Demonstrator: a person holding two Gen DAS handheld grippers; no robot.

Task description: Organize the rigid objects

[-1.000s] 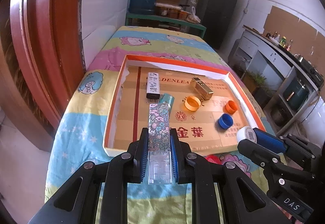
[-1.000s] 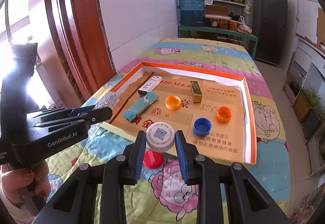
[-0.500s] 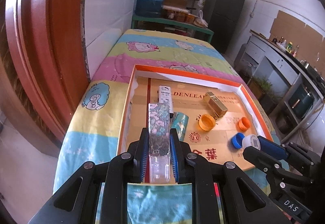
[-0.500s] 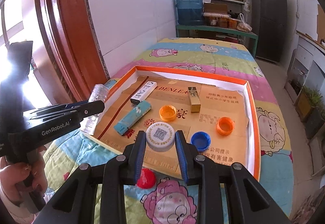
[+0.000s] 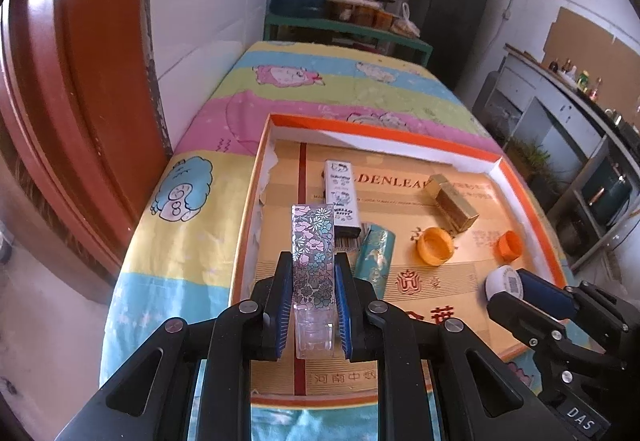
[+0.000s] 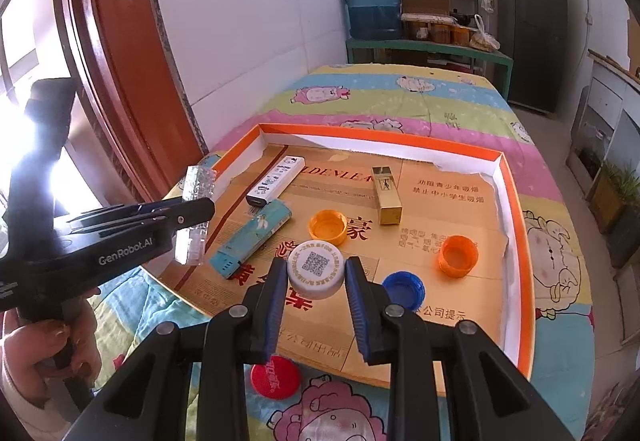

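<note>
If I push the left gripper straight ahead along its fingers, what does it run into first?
Likely the white cartoon-print lighter, lying in the orange tray just beyond the tip of the floral lighter that the left gripper holds. Height above the tray floor is unclear, so it may pass over.

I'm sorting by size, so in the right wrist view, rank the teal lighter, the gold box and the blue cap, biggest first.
1. teal lighter
2. gold box, though it lies farther back, so the gap is unsure
3. blue cap, clearly smallest

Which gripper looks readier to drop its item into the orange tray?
Probably the right gripper: its white cap hangs over bare tray floor near the other caps. The left gripper holds its floral lighter near the tray's near-left edge.
</note>
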